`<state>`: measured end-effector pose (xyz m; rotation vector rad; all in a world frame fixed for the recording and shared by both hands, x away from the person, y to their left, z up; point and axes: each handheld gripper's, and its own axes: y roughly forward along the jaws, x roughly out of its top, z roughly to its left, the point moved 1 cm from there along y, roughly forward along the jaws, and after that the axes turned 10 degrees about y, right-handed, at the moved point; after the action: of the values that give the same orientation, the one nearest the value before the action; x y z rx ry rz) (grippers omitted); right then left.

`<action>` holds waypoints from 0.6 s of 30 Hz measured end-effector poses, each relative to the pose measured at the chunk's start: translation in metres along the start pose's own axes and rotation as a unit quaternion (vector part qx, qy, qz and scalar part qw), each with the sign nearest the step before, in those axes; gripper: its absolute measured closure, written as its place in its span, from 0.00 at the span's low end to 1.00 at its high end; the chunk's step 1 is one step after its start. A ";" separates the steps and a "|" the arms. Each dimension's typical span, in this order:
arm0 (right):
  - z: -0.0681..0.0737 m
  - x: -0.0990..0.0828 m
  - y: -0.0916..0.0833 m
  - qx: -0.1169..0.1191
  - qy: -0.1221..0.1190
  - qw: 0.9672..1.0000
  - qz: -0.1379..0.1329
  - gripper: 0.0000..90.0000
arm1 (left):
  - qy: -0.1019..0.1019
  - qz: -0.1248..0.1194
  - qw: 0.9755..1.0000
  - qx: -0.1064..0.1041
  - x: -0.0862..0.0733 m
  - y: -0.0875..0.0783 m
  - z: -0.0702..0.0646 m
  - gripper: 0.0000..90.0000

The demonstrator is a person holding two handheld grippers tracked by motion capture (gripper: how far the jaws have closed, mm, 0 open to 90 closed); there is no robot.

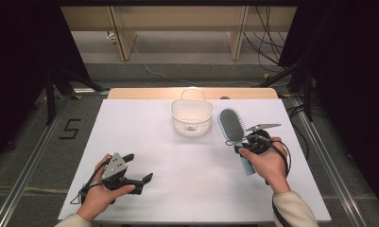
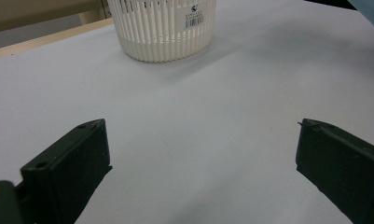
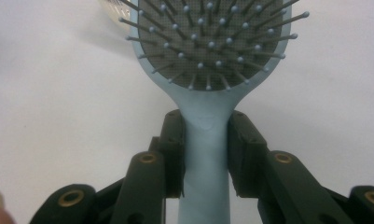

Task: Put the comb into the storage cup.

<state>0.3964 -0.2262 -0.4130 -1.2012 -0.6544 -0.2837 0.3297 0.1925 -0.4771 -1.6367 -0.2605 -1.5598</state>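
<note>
- Left gripper [image 1: 139, 168]: low over the white table [image 1: 144, 132] at near left, hand wrapped around it from behind, jaws spread wide with nothing between.
- Basket [image 1: 192, 116]: upright, far centre.
- Right gripper [image 1: 238, 145]: hand grips it from behind; jaws clamped on hairbrush [image 1: 232, 125] handle, bristles up, just right of basket.

Overhead light renders the white table [image 1: 144, 142] bright and even, while the room's left and right sides remain dark. The basket [image 2: 162, 29] casts a soft shadow. In the right gripper view, the near hairbrush [image 3: 208, 56] is slightly soft-focused.
</note>
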 end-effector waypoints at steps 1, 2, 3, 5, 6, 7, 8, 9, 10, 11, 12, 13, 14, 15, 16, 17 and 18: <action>0.000 0.000 0.000 0.002 0.002 1.000 0.000 0.78 | 0.000 0.000 1.000 0.000 0.000 0.000 0.000 0.03; 0.000 0.000 0.000 0.003 0.004 1.000 -0.001 0.78 | 0.000 0.000 1.000 0.000 0.000 0.000 0.000 0.03; -0.001 0.000 -0.001 0.001 0.004 1.000 -0.002 0.78 | 0.001 0.000 1.000 0.000 0.000 0.000 0.000 0.03; -0.001 0.000 -0.001 0.001 0.005 1.000 -0.005 0.78 | 0.001 0.000 1.000 0.001 0.000 0.000 0.000 0.03; -0.001 0.001 -0.001 0.002 0.007 1.000 -0.007 0.78 | 0.001 0.000 1.000 0.000 0.000 0.000 0.000 0.03; -0.001 0.001 -0.002 0.002 0.007 1.000 -0.009 0.78 | 0.000 0.000 1.000 0.000 0.000 0.000 0.000 0.03; -0.002 0.001 -0.002 0.001 0.007 1.000 -0.011 0.78 | 0.000 0.000 1.000 0.001 0.000 0.000 0.000 0.03; -0.002 0.001 -0.003 0.002 0.007 1.000 -0.013 0.78 | 0.000 0.000 1.000 0.001 0.000 0.000 0.000 0.03; -0.002 0.001 -0.003 0.002 0.008 1.000 -0.016 0.78 | 0.000 0.000 1.000 0.001 0.000 0.000 0.000 0.03; -0.002 0.002 -0.003 0.002 0.008 1.000 -0.017 0.78 | 0.000 0.000 1.000 0.001 0.000 0.000 0.000 0.03; -0.002 0.002 -0.004 0.002 0.007 1.000 -0.019 0.78 | 0.001 0.000 1.000 0.001 0.000 0.000 0.000 0.03; -0.002 0.002 -0.004 0.001 0.007 1.000 -0.021 0.78 | 0.000 0.000 1.000 0.001 0.000 0.000 0.000 0.03; -0.003 0.002 -0.004 0.001 0.006 1.000 -0.023 0.78 | 0.000 0.000 1.000 0.001 0.000 0.000 0.000 0.03; -0.003 0.002 -0.004 0.002 0.006 1.000 -0.024 0.78 | 0.001 0.000 1.000 0.000 0.000 0.000 0.000 0.03; -0.003 0.002 -0.004 0.002 0.007 1.000 -0.027 0.78 | 0.001 0.000 1.000 0.000 0.000 0.000 0.000 0.03; -0.003 0.002 -0.004 0.002 0.007 1.000 -0.028 0.78 | 0.001 0.000 1.000 0.000 0.000 0.000 0.000 0.03; -0.003 0.003 -0.005 0.002 0.007 1.000 -0.030 0.78 | 0.001 0.000 1.000 0.000 0.000 0.000 0.000 0.03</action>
<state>0.3968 -0.2299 -0.4084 -1.1772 -0.6788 -0.3406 0.3299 0.1926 -0.4770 -1.6345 -0.2606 -1.5613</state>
